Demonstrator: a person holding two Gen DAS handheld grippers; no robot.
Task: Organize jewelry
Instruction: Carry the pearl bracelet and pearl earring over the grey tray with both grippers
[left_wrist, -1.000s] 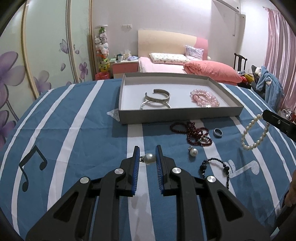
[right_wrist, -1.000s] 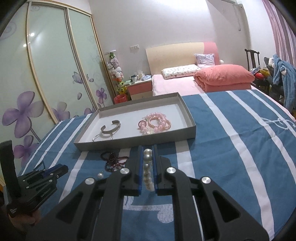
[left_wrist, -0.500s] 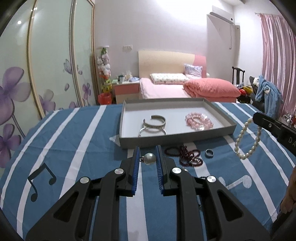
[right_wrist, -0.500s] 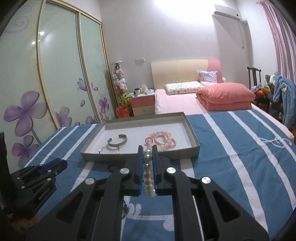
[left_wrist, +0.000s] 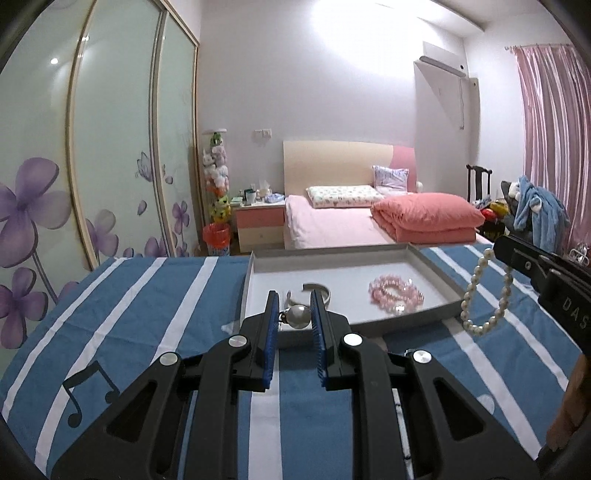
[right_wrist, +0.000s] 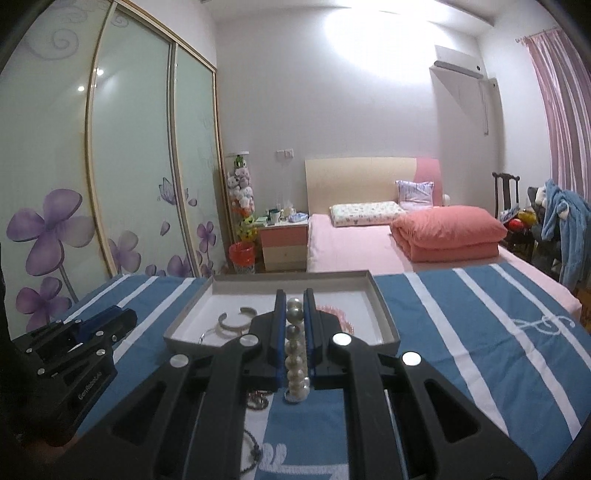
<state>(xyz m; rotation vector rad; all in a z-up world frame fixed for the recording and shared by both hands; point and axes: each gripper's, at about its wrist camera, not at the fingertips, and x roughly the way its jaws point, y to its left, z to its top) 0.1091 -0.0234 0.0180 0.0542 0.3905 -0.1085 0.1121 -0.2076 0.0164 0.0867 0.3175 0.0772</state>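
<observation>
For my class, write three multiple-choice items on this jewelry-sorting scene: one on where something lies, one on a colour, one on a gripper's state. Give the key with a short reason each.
1. Where does the pink bead bracelet lie?
A. inside the grey tray
B. on the striped cloth
C. on the bed

2. What colour are the pads of the left gripper?
A. red
B. blue
C. yellow

3. What is the right gripper doing?
A. standing open and empty
B. shut on a pearl bracelet
C. shut on a silver bangle

Key:
1 A, it rests on the tray's white floor.
2 B, blue ribbed strips line both fingers.
3 B, white pearls sit pinched between its pads and the strand hangs below.
</observation>
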